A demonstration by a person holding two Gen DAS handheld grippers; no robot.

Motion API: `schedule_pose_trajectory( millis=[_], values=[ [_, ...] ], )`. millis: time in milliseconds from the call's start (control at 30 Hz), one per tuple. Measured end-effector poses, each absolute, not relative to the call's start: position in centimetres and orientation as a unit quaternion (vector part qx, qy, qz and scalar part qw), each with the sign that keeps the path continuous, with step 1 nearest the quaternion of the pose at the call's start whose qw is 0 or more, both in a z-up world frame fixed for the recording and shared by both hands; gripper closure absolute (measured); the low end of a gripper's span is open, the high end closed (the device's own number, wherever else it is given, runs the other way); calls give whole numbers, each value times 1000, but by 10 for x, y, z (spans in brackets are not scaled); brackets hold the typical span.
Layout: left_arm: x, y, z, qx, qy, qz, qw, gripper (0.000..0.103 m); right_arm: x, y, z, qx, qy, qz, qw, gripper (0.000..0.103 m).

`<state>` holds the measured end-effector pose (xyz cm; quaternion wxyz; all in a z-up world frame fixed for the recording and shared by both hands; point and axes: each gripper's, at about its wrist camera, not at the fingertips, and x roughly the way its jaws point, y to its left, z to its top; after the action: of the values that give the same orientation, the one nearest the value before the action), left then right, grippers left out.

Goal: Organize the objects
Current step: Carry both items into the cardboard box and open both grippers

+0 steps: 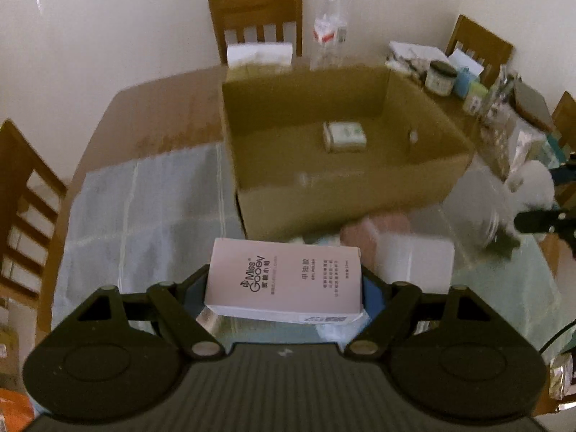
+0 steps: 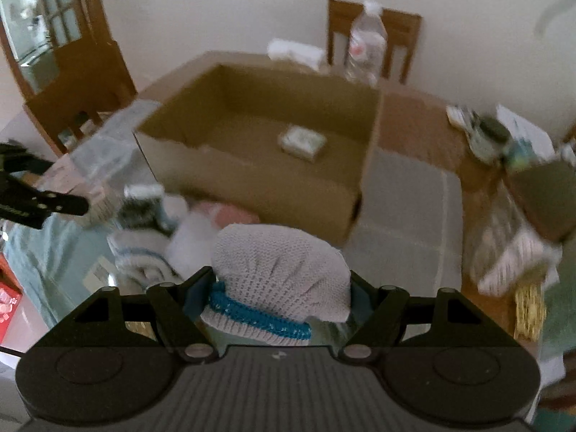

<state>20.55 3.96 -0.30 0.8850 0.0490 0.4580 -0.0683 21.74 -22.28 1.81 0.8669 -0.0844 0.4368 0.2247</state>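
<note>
My left gripper (image 1: 286, 280) is shut on a pale pink "Miss Gooey" box (image 1: 284, 280), held flat above the table, near the front wall of an open cardboard box (image 1: 345, 212). A small white-green packet (image 1: 344, 136) lies on the cardboard box's floor. My right gripper (image 2: 279, 288) is shut on a white knitted item with a blue band (image 2: 277, 277), lifted above a heap of soft items. The cardboard box (image 2: 306, 201) stands just beyond it, with the same packet (image 2: 303, 143) inside. Each view shows the tip of the other gripper at its edge.
Wooden chairs (image 1: 257, 25) stand round the table. A clear water bottle (image 1: 329, 32) and a white tissue pack (image 1: 259, 55) stand behind the box. Jars and clutter (image 1: 468, 82) crowd the far right. A pale cloth (image 1: 144, 212) covers the table's left side. Soft items (image 2: 144, 252) lie in front.
</note>
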Motion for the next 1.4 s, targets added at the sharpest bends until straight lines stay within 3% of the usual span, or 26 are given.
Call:
schedule_pose_trajectory(
  millis=[667, 900, 1167, 1267, 1400],
  values=[
    [329, 22, 19, 69, 421, -72, 902, 21, 325, -169, 50, -122, 388, 253, 878, 22],
    [351, 16, 8, 72, 431, -72, 897, 21, 333, -168, 46, -117, 397, 248, 876, 0],
    [373, 9, -6, 82, 438, -62, 893, 21, 316, -177, 46, -121, 402, 236, 876, 0],
    [381, 11, -9, 75, 439, -47, 894, 7, 310, -181, 45, -116, 404, 231, 877, 0],
    [378, 12, -9, 73, 439, -42, 895, 6, 303, -185, 41, -110, 410, 222, 878, 0]
  ],
)
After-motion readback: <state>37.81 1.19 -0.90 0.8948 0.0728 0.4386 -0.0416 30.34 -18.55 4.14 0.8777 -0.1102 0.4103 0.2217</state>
